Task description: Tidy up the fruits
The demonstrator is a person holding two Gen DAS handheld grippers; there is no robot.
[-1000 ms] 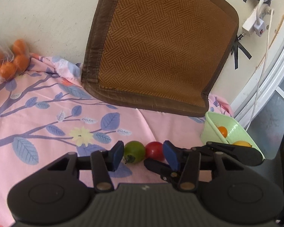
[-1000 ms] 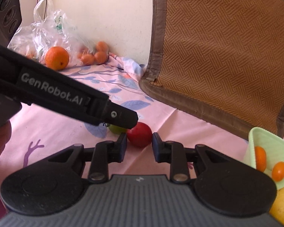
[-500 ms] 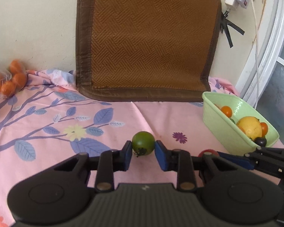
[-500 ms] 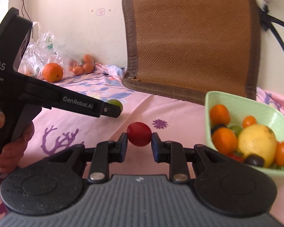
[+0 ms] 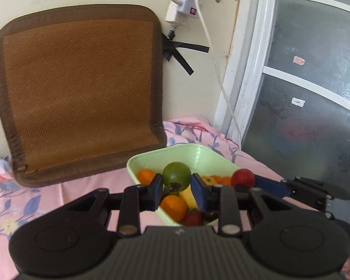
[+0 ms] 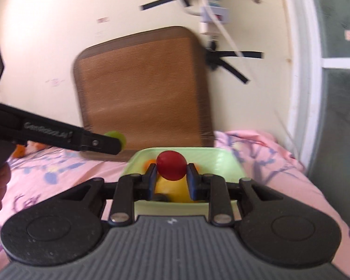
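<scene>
1. Left gripper [image 5: 176,187] clamped on a green tomato [image 5: 176,176], jaws closed only as far as the fruit allowed, one blue pad on each side.
2. Held that green tomato in the air above the green bowl [image 5: 199,155], near the bowl's 9 o'clock edge in the left wrist view.
3. Right gripper [image 6: 171,179] pinched around a red tomato [image 6: 171,165], jaws narrowed to the fruit's width.
4. Carried the red tomato over the same bowl [image 6: 226,161], roughly at its centre in the right wrist view.
5. Reached into the left wrist view from 3 o'clock, red tomato [image 5: 243,177] at the tip.
6. Inside the bowl: small oranges [image 5: 173,207], a yellow fruit [image 5: 186,197], a dark red one at 6 o'clock.
7. Bowl rested on a pink floral cloth [image 5: 81,193], with a brown woven mat [image 5: 79,88] leaning on the wall at 10 o'clock.
8. Right wrist view blurred; fruit details there hard to tell.
</scene>
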